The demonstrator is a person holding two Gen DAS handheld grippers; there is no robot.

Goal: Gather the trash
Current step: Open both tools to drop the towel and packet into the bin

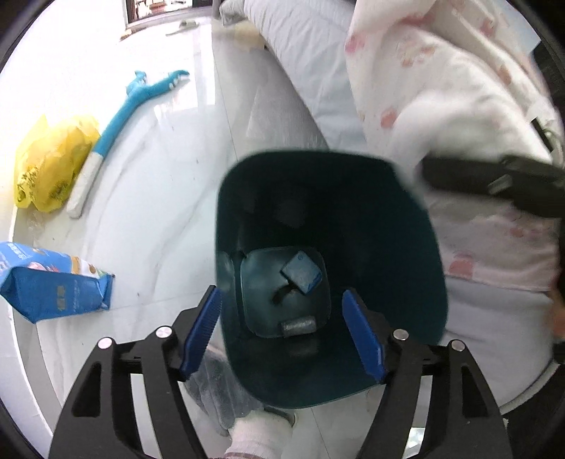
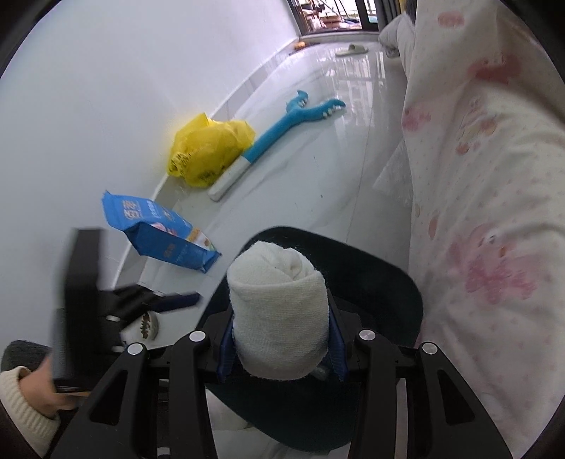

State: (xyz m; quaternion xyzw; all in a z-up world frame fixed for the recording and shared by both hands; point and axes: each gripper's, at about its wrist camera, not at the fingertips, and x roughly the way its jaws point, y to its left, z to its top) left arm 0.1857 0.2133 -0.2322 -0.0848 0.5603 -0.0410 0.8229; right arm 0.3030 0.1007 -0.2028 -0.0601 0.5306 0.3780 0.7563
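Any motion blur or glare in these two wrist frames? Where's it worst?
Left wrist view: the dark teal plastic bin has a smeared rim, the right gripper is a dark streak, and the glossy white floor glares. Right wrist view: the left gripper is heavily blurred; the rolled white cloth in the jaws stays sharp.

Glossy white tiled floor [image 2: 317, 169], streaked with bright reflections. Plain white wall [image 2: 123, 88] on the left, edged by a white skirting. On the right, a bed under a white sheet [image 1: 303, 70], draped with a cream quilt [image 2: 494, 212] printed in pink. Far back, a dark-framed window [image 2: 335, 14] letting in daylight.
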